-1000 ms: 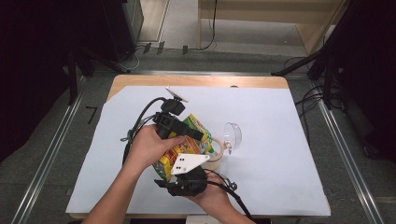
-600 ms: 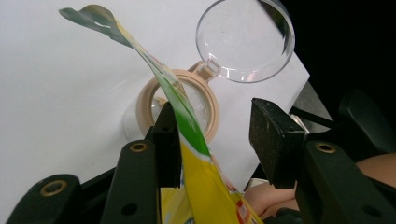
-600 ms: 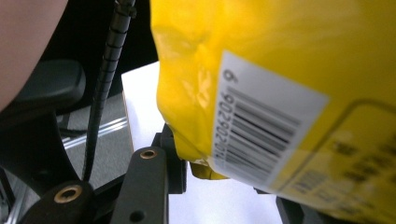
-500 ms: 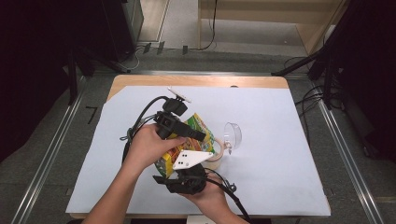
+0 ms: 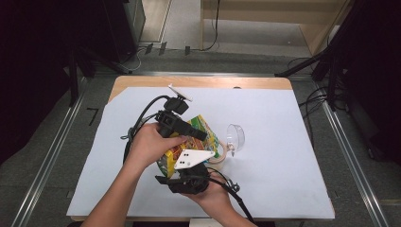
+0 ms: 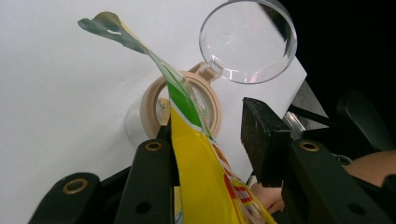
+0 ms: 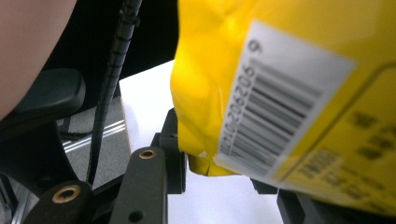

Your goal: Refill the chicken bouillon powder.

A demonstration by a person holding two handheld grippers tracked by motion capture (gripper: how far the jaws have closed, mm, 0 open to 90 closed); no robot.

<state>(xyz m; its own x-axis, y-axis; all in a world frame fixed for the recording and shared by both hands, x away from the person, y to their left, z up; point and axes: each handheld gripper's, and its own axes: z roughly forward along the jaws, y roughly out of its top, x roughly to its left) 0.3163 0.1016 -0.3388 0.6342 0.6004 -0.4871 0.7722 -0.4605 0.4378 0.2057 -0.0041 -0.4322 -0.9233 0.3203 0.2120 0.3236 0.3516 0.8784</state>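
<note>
Right gripper view: bag point(image 7: 289, 93) blurred, cropped

White paper sheet point(image 5: 283, 156) covering the light wooden tabletop point(image 5: 198, 82), black cables point(image 5: 316, 97) trailing on the grey floor point(image 5: 56, 156) at the right, metal floor rails point(image 5: 42, 170) along both sides, light wooden furniture point(image 5: 265, 14) beyond the table

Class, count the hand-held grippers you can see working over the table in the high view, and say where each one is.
2. The left gripper is above the yellow bag, reaching toward the clear-lidded container. The right gripper is below the bag, near the table's front edge.
</note>
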